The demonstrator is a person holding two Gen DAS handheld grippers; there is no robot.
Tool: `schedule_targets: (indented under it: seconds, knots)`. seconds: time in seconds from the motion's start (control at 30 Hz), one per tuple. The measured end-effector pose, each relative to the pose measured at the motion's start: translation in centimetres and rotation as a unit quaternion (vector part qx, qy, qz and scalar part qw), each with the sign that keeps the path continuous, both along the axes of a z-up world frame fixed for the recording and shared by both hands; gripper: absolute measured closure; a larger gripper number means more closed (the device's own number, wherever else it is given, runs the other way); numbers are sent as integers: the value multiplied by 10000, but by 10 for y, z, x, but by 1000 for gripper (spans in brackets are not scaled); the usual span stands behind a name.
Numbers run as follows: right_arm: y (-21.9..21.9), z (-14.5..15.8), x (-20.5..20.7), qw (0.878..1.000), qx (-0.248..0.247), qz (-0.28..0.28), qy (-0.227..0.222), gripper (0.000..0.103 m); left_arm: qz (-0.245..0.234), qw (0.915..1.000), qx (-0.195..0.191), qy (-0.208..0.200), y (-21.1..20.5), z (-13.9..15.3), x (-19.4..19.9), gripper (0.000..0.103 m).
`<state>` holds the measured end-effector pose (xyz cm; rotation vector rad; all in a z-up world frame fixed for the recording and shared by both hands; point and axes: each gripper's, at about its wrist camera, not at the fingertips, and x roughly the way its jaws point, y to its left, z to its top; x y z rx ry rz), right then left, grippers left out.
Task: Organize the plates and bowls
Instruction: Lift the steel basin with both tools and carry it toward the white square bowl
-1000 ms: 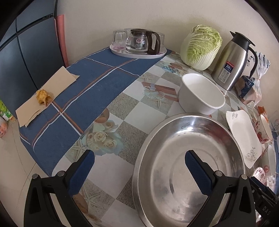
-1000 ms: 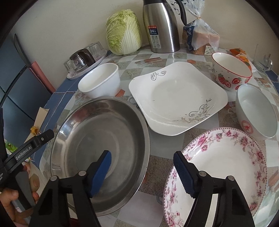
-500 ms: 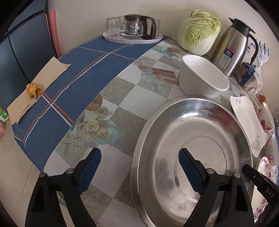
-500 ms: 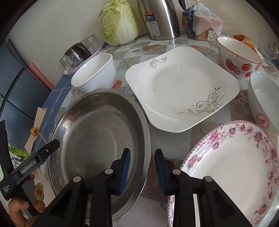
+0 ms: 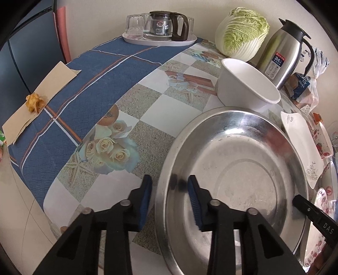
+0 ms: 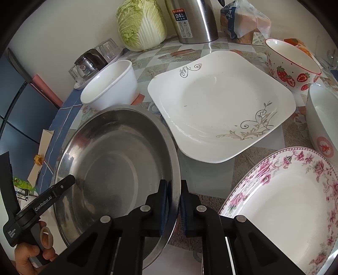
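A wide steel basin [image 5: 243, 179] [image 6: 109, 160] sits on the tablecloth near the table's front edge. My left gripper [image 5: 170, 190] straddles its left rim, one pad outside and one inside. Its jaws are closing, and a thin gap still shows at the outer pad. My right gripper [image 6: 174, 190] is shut on the basin's right rim. Behind the basin stands a plain white bowl [image 5: 247, 88] [image 6: 109, 84]. To the right lie a square white plate [image 6: 219, 105], a pink floral plate [image 6: 285, 201], a strawberry bowl [image 6: 291, 65] and a white bowl with a red mark [image 6: 323, 118].
Along the wall stand a cabbage [image 5: 243, 31], a steel thermos [image 5: 283, 55], a bread bag [image 6: 245, 19] and a tray with a glass jug and glasses [image 5: 160, 29]. A paper with a peel [image 5: 36, 101] lies on the blue cloth at the left. A hand [image 6: 27, 258] holds the left gripper.
Both grippers sank a little toward the basin. The right jaws went from wide apart to shut on its right rim. The left jaws narrowed from wide open around the left rim.
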<state>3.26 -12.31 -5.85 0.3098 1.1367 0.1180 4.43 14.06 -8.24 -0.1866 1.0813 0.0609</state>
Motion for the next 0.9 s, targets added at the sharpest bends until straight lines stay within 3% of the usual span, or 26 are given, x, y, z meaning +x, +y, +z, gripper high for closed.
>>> schedule_targets:
  seconds: [0.37, 0.9]
  knots:
    - [3, 4, -4, 9998, 31, 210, 15, 91, 32, 9998, 95, -148, 6, 17, -8, 78]
    - [9, 43, -13, 9967, 297, 437, -620, 91, 151, 9977, 327, -578, 10, 75, -28, 78]
